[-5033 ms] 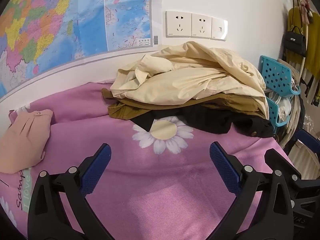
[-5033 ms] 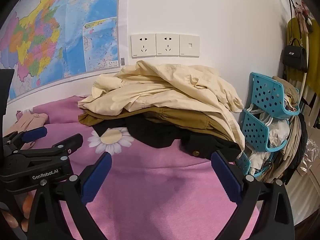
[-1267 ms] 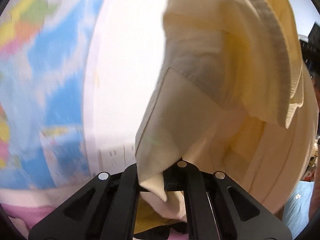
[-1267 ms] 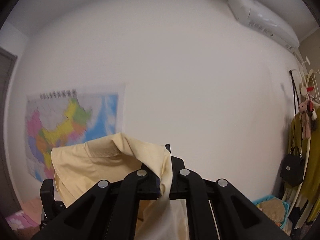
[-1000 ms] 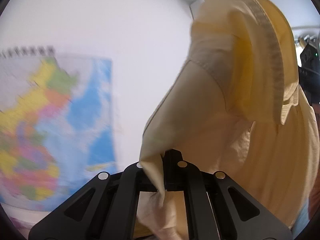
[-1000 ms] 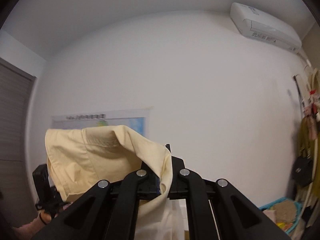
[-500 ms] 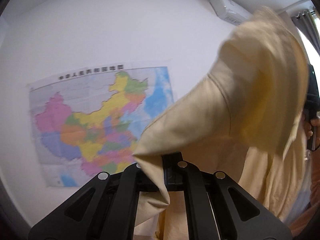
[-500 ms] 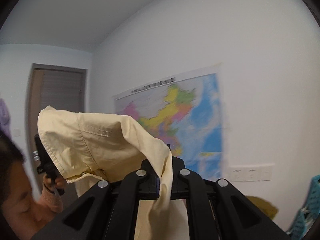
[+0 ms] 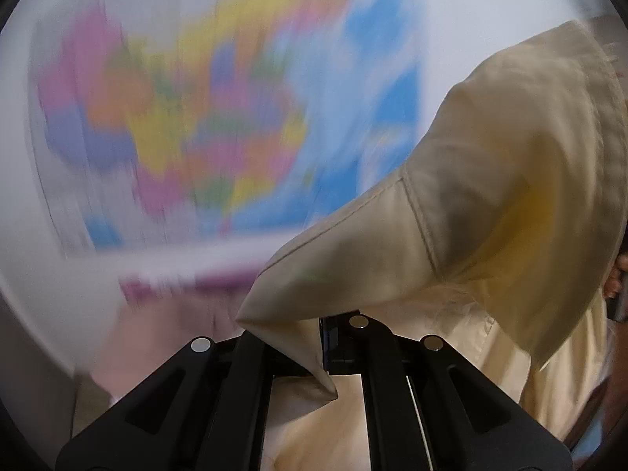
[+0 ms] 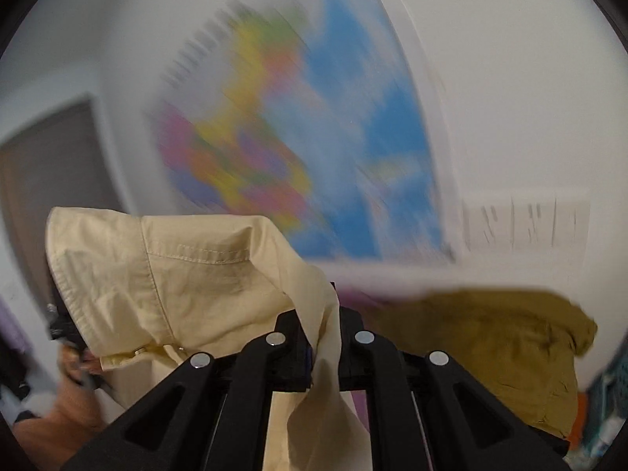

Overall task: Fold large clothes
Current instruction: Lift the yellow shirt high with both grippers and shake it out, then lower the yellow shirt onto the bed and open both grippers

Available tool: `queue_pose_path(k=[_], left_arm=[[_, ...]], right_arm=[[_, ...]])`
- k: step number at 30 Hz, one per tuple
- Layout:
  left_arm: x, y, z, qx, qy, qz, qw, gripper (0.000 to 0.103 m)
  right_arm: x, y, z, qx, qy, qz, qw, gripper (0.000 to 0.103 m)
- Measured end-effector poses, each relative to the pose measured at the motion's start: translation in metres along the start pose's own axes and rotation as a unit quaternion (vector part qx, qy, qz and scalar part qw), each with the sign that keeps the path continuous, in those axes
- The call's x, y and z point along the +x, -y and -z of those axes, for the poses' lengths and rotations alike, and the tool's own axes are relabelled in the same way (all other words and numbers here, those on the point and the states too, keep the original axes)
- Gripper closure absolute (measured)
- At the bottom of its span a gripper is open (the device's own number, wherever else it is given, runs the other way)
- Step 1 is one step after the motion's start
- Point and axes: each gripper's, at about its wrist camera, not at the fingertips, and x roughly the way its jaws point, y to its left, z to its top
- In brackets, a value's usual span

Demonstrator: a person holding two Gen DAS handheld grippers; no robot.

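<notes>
Left gripper: we've got the left gripper [image 9: 324,347] clamped tight, jaws pressed together on a corner of the cream shirt [image 9: 490,212].
Cloth on the left: the pinched edge pokes down between the black arms in a point, and the rest of it billows up and off to the right of the tool, a stitched seam running across it.
Right gripper: the right gripper [image 10: 320,347] is pinching the same cream shirt [image 10: 188,286], with a strip of fabric threaded between its closed jaws and hanging below them.
Cloth on the right: here it drapes up and to the left of the tool, a stitched band along its upper fold.
Hand: low at the left of the right gripper we see a hand [image 10: 74,365] just under the shirt's far edge, gripping something dark; we can't tell more than that.
Ahead of the tools: a coloured wall map [image 9: 219,110], heavily smeared by motion blur.
Right of the right gripper: an olive-brown garment [image 10: 482,349] lies heaped, with a row of wall sockets [image 10: 522,219] above it.
Far left: a dark door [image 10: 47,180].
</notes>
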Motion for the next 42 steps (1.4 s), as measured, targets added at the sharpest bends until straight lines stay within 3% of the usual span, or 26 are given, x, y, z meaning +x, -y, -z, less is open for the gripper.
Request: queue_pose_path(k=[3, 6, 13, 17, 18, 20, 22, 23, 24, 26, 27, 29, 32, 34, 37, 42], left_arm=[[0.096, -0.011, 0.018, -0.015, -0.078, -0.023, 0.9966, 0.100], [0.170, -0.026, 0.037, -0.045, -0.149, 0.004, 0.9878, 0.100], [0.238, -0.042, 0.040, -0.063, -0.195, 0.008, 0.9787, 0.100], [0.275, -0.055, 0.046, -0.086, -0.230, -0.004, 0.9694, 0.096], [0.283, -0.057, 0.049, -0.086, -0.238, -0.010, 0.9674, 0.093], [0.298, -0.063, 0.052, -0.098, -0.255, -0.017, 0.9618, 0.086], [0.311, -0.071, 0.054, -0.113, -0.272, -0.016, 0.9555, 0.080], [0.313, -0.073, 0.054, -0.117, -0.276, -0.013, 0.9538, 0.070], [0.314, -0.078, 0.054, -0.133, -0.280, -0.007, 0.9508, 0.054], [0.306, -0.091, 0.050, -0.171, -0.270, 0.012, 0.9475, 0.041], [0.298, -0.097, 0.048, -0.184, -0.257, 0.033, 0.9481, 0.041], [0.276, -0.105, 0.041, -0.194, -0.225, 0.064, 0.9528, 0.033], [0.233, -0.107, 0.036, -0.179, -0.173, 0.117, 0.9614, 0.024], [0.210, -0.101, 0.036, -0.157, -0.156, 0.131, 0.9664, 0.024], [0.165, -0.073, 0.037, -0.105, -0.135, 0.151, 0.9736, 0.021], [0.130, -0.040, 0.064, -0.061, -0.122, 0.192, 0.9719, 0.018]], right_arm=[[0.086, 0.047, 0.019, 0.051, -0.067, 0.042, 0.996, 0.097], [0.142, 0.076, 0.039, 0.069, -0.123, 0.077, 0.987, 0.097], [0.198, 0.115, 0.046, 0.095, -0.177, 0.097, 0.975, 0.094], [0.218, 0.119, 0.048, 0.089, -0.198, 0.110, 0.970, 0.083], [0.223, 0.122, 0.048, 0.090, -0.199, 0.114, 0.969, 0.082], [0.231, 0.124, 0.047, 0.086, -0.201, 0.126, 0.968, 0.069], [0.239, 0.131, 0.047, 0.088, -0.208, 0.131, 0.965, 0.065], [0.240, 0.133, 0.048, 0.094, -0.210, 0.133, 0.964, 0.059], [0.238, 0.136, 0.047, 0.104, -0.208, 0.131, 0.964, 0.056], [0.227, 0.138, 0.045, 0.119, -0.194, 0.116, 0.967, 0.051], [0.214, 0.134, 0.043, 0.116, -0.183, 0.108, 0.970, 0.050], [0.188, 0.129, 0.039, 0.109, -0.150, 0.102, 0.977, 0.032], [0.143, 0.117, 0.039, 0.103, -0.110, 0.074, 0.986, 0.026], [0.105, 0.105, 0.055, 0.083, -0.103, 0.077, 0.988, 0.019], [0.059, 0.089, 0.101, 0.065, -0.128, 0.070, 0.987, 0.014], [0.010, 0.075, 0.192, 0.083, -0.179, 0.057, 0.979, 0.012]])
